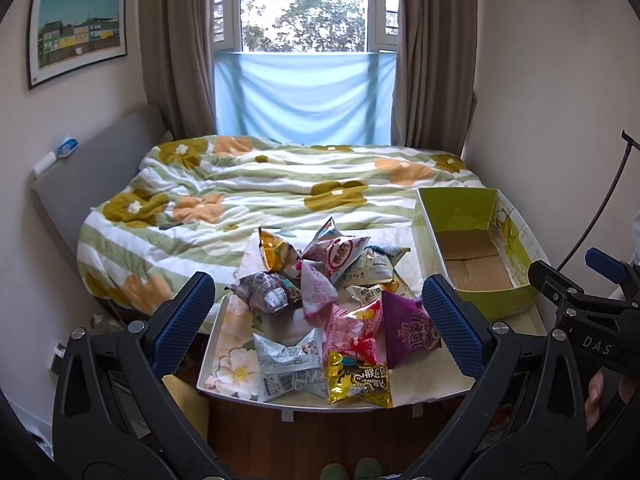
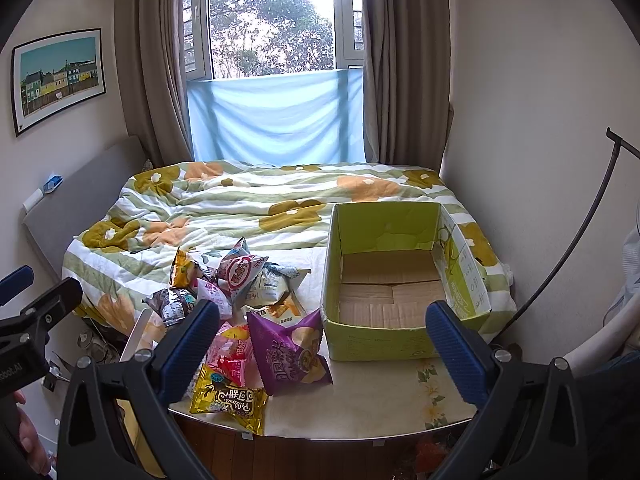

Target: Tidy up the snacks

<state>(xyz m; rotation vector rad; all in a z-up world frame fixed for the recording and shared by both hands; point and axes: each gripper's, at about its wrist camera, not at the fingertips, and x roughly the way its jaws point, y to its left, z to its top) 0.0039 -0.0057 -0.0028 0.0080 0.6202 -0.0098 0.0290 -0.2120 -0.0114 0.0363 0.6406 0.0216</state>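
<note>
Bedroom, worktop (image 1: 420, 394) at bed's foot. Left wrist view: left gripper (image 1: 316, 324) jaws wide, holding nothing, above snack pile (image 1: 320, 304) mid-worktop.

Right wrist view: right gripper (image 2: 320, 338) jaws wide, bare; green box (image 2: 360, 340) unfilled at far right corner. Best pinch one top packet by its crimped edge.

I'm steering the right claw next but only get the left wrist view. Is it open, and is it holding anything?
Observer: The right claw is open and holds nothing.
Operator: What is it pointing at?
Observer: The near wall of the green box, right of the snack pile.
Operator: I can't see the near end of the box inside. Any snacks there?
Observer: None; its floor is bare cardboard all the way to the near wall.
</note>
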